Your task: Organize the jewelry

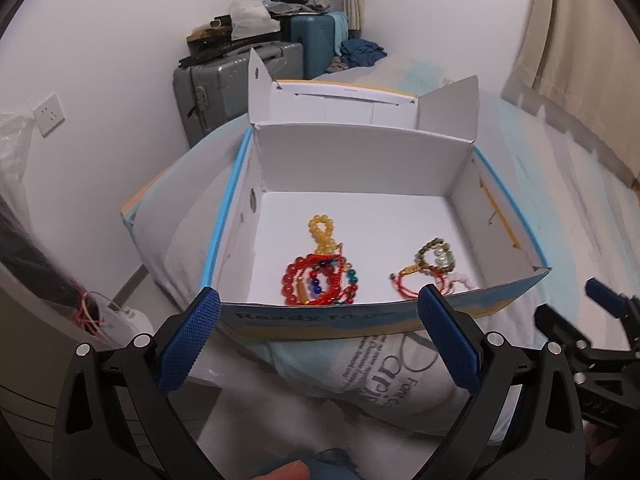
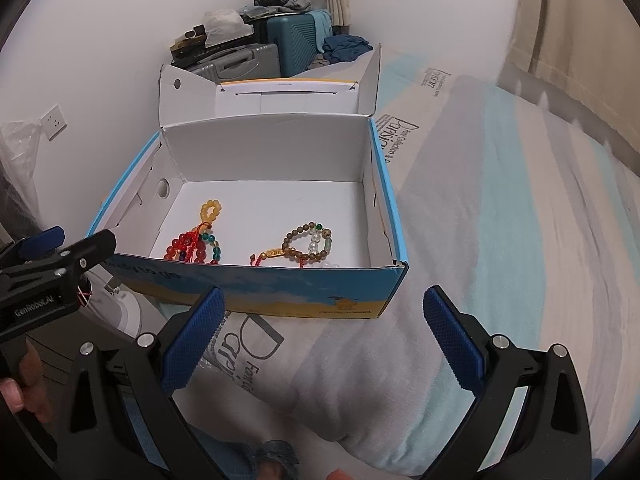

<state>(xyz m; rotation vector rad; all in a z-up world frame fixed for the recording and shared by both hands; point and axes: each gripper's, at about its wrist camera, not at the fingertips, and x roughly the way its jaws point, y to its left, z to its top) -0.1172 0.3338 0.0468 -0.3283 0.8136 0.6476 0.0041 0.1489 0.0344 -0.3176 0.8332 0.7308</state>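
An open blue and yellow cardboard box (image 1: 360, 322) (image 2: 280, 300) with a white inside rests on the bed. On its floor lie a red bead bracelet (image 1: 316, 280) (image 2: 188, 246) tangled with a yellow bead loop (image 1: 320, 228) (image 2: 211, 210), and beside them an olive and clear bead bracelet (image 1: 436, 256) (image 2: 310, 242) with red cord. My left gripper (image 1: 318, 304) is open just before the box's near wall, nothing between its fingers. My right gripper (image 2: 322, 308) is open too, held short of the box's front right corner.
The box's lid flap (image 1: 340, 104) stands up at the back. A striped duvet (image 2: 500, 220) spreads to the right. Grey and teal suitcases (image 1: 236, 80) with clutter stand against the far wall. The bed's left edge (image 1: 152, 256) drops to the floor.
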